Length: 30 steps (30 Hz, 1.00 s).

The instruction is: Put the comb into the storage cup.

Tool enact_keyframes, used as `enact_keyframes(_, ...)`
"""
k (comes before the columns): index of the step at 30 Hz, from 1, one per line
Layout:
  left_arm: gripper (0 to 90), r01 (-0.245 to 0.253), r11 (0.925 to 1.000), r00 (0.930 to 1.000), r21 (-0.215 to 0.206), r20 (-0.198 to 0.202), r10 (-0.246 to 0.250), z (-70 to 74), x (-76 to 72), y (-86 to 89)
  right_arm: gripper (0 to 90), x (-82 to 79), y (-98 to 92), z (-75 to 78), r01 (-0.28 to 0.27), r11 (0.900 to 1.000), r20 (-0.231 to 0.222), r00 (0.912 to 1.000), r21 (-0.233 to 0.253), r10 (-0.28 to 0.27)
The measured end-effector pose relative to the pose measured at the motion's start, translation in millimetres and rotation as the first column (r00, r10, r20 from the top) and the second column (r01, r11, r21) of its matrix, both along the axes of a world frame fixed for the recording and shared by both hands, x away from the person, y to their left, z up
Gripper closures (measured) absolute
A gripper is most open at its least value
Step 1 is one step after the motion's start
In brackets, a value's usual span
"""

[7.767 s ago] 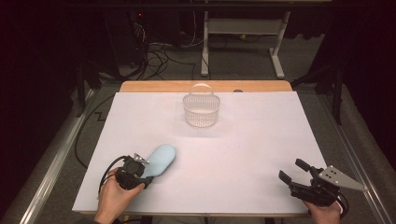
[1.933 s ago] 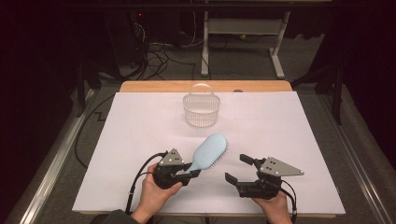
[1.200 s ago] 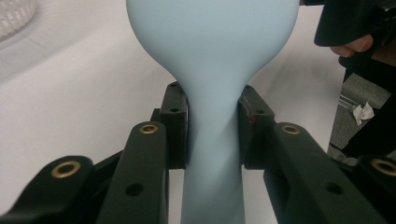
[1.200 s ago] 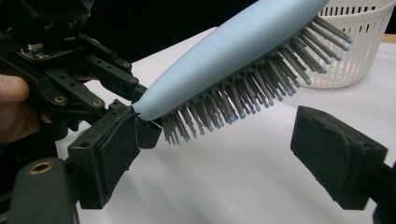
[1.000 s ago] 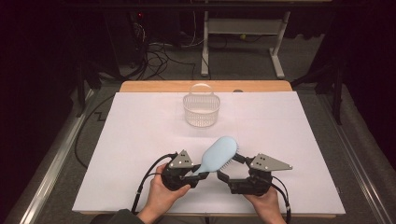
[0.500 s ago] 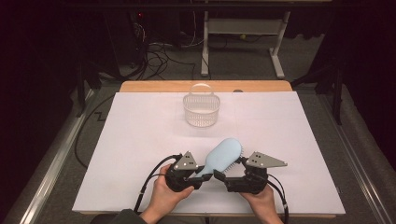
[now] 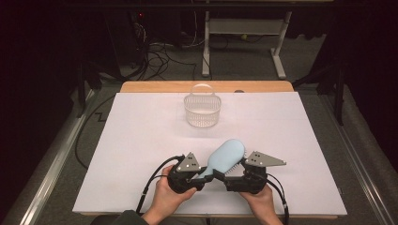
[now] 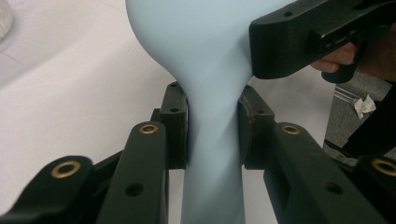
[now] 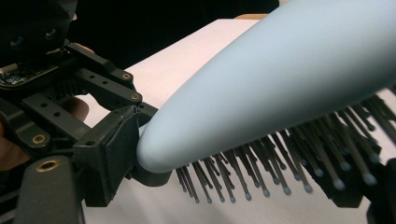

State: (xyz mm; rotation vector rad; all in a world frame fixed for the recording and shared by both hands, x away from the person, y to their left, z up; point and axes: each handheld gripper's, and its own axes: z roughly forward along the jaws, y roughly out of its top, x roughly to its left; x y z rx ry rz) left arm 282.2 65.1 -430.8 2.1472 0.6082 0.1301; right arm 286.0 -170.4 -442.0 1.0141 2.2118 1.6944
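A light blue hairbrush (image 7: pixel 227 157) is held just above the white sheet near the front middle, head pointing away and to the right. My left gripper (image 7: pixel 206 174) is shut on its narrow handle (image 8: pixel 210 140), one pad on each side. My right gripper (image 7: pixel 228 172) comes in from the right and is open, with the brush head (image 9: pixel 280 84) between its jaws. Its left pad (image 9: pixel 116 149) touches the smooth back of the head. The dark bristles (image 9: pixel 261 177) point toward its other jaw, at the right edge of the right gripper view.
A clear plastic basket (image 7: pixel 202 108) with a raised handle stands at the back middle of the white sheet (image 7: pixel 141 131). The sheet covers a wooden table with its far edge (image 7: pixel 206 86) showing. Cables and a desk frame lie on the floor beyond.
My left gripper has carried the brush from the front left to the front middle. My right gripper has come in from the right edge until its jaws straddle the brush head.
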Motion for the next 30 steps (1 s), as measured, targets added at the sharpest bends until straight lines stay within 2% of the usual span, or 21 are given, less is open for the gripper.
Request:
enact_keyframes(11, 69.2, 0.006, 1.0, 1.0, 0.004, 0.006, -0.006, 0.6, -0.8, -3.3, 22.5, 4.4, -0.3, 0.3, -0.015, 0.999, -0.066, 0.9977, 0.038, 0.017)
enact_keyframes(20, 69.1, 0.008, 1.0, 1.0, 0.001, 0.006, -0.008, 2.2, -0.1, -1.5, 25.7, 4.4, 0.5, 3.6, -0.03, 0.999, -0.072, 0.9969, 0.029, 0.032)
enact_keyframes(30, 69.0, 0.006, 1.0, 1.0, 0.002, 0.001, -0.006, 2.2, 0.6, -1.0, 33.5, 7.1, -1.5, 6.4, -0.056, 0.997, -0.123, 0.9905, 0.053, 0.063)
